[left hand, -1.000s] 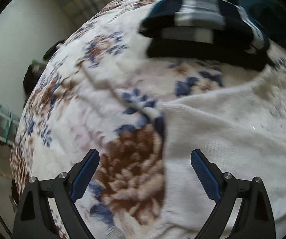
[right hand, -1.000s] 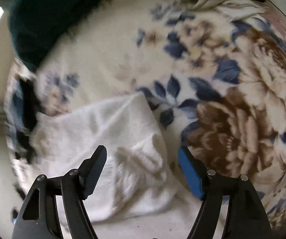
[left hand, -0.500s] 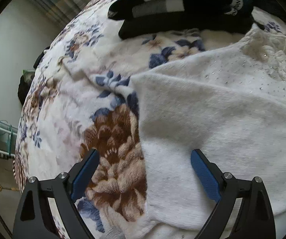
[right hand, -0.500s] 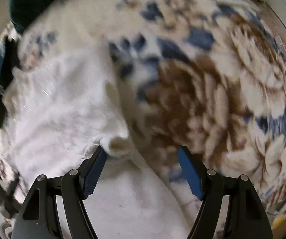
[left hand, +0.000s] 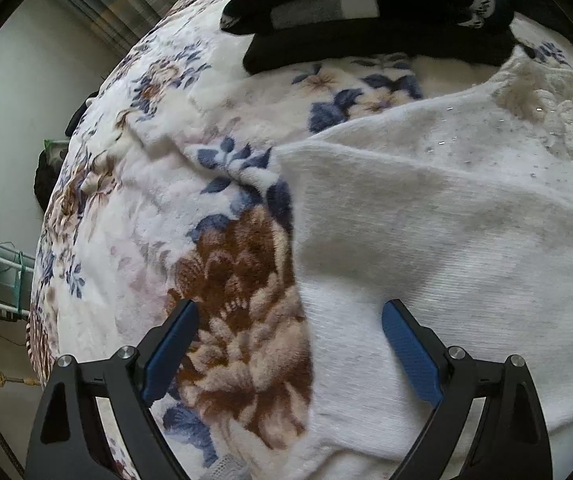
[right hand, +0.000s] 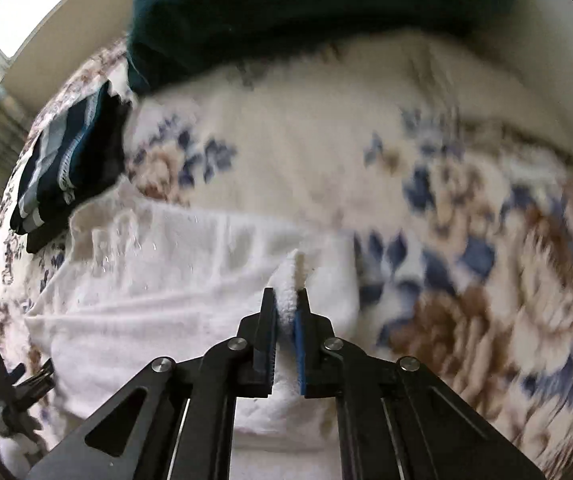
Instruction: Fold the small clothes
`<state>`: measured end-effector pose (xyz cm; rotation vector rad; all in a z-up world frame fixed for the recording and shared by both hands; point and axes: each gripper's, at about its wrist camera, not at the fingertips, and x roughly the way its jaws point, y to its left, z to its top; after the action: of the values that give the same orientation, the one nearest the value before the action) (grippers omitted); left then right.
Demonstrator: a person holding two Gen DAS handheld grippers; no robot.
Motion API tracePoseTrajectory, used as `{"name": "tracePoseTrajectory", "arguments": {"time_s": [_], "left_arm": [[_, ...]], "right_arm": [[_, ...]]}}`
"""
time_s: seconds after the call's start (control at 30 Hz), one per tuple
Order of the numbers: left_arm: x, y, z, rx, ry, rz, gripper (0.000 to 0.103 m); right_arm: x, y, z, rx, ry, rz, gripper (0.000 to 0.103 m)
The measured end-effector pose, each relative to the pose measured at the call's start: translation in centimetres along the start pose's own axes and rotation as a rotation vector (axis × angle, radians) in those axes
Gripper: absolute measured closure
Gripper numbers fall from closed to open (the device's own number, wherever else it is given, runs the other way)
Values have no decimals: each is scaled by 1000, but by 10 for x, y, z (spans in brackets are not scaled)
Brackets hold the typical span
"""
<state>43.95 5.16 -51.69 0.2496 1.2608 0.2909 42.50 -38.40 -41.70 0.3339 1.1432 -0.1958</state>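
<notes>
your right gripper (right hand: 285,312) is clamped on a raised edge of the fluffy white knit sweater (right hand: 174,276), likely to carry a fold across. your left gripper (left hand: 288,332) hangs wide over the sweater's other edge on the floral fleece bed blanket (left hand: 134,208). no containers; folded dark striped clothes (left hand: 350,0) sit stacked beyond.

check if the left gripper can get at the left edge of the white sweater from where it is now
Probably yes. The left gripper is open, its jaws straddling the white sweater's edge where it meets the floral blanket. Nothing lies between them; the stack of dark folded clothes sits well beyond.
</notes>
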Motion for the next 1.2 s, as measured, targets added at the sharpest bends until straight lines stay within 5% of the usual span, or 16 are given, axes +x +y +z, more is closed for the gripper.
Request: {"name": "tracePoseTrajectory", "arguments": {"time_s": [0.13, 0.23, 0.37, 0.5, 0.83, 1.03, 1.2], "left_arm": [[8, 9, 2, -36, 21, -19, 8], [6, 10, 3, -36, 17, -19, 8], [-9, 13, 0, -59, 9, -36, 8], [-48, 0, -10, -40, -40, -117, 8], [-174, -134, -108, 130, 0, -355, 8], [-212, -266, -225, 242, 177, -381, 8], [-211, -340, -280, 308, 251, -308, 8]], "right_arm": [[31, -22, 1, 54, 156, -8, 92], [40, -31, -9, 29, 214, -80, 70], [17, -44, -25, 102, 202, 23, 23], [-11, -60, -46, 176, 240, 112, 8], [-77, -122, -55, 168, 343, 201, 4], [-57, -166, -26, 76, 418, 258, 4], [-20, -168, -6, 1, 472, 334, 5]]}}
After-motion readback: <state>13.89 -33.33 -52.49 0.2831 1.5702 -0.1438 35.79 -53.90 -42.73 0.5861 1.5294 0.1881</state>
